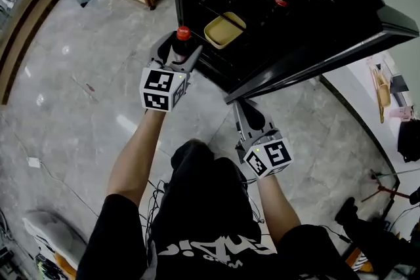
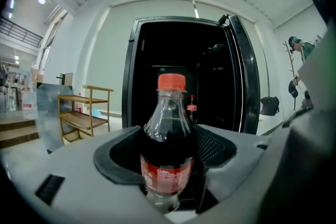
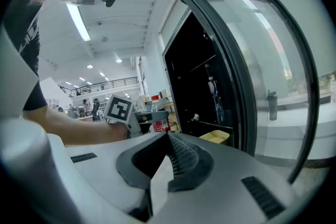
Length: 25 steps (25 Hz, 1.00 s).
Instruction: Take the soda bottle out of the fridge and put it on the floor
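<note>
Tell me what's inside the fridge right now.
Inside the fridge, a yellow tray sits on a shelf and a red-capped bottle stands deeper in. The dark interior hides the rest. The soda bottle is outside, in the left tongs.

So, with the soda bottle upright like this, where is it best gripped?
Round the labelled body of the soda bottle, coming level from the side, as the left tool has it. It stands upright, and above the label it tapers to a narrow neck where a grip would likely slip.
</note>
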Each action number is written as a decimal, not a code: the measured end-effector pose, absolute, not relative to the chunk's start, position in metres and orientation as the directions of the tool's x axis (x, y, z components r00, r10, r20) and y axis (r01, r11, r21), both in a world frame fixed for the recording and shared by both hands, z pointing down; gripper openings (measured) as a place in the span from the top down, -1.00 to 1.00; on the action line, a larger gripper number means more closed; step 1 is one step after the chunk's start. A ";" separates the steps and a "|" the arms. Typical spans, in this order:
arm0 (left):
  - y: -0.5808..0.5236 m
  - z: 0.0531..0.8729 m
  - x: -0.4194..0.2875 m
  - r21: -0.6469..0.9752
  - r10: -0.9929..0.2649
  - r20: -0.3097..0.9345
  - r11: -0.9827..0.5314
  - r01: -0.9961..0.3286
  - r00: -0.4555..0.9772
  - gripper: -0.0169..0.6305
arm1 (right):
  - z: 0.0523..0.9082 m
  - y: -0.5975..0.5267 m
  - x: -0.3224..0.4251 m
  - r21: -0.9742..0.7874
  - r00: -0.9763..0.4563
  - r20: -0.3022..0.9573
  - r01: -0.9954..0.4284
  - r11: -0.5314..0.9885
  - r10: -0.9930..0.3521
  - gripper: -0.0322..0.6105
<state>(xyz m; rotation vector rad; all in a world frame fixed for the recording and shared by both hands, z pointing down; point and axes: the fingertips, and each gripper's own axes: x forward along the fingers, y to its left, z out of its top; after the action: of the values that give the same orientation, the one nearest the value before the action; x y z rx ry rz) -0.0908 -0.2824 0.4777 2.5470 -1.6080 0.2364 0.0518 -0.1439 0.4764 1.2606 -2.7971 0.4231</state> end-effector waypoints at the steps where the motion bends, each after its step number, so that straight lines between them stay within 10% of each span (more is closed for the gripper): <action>1: -0.281 0.490 -0.096 0.020 -0.887 0.196 -0.422 -0.906 0.418 -0.01 | 0.490 -0.147 0.049 -0.224 -0.674 0.154 -0.736 0.639 -0.723 0.83; 25: -0.225 0.770 -0.170 0.047 -0.934 0.162 -0.314 -0.948 0.317 -0.01 | 0.778 -0.191 -0.019 -0.183 -0.748 0.048 -0.658 0.730 -0.662 0.83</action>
<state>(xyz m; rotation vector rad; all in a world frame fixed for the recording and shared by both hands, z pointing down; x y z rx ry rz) -0.1695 -0.2255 0.7697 2.4387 -1.7547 0.1570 -0.0187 -0.1907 0.7780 1.1220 -2.9412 0.2994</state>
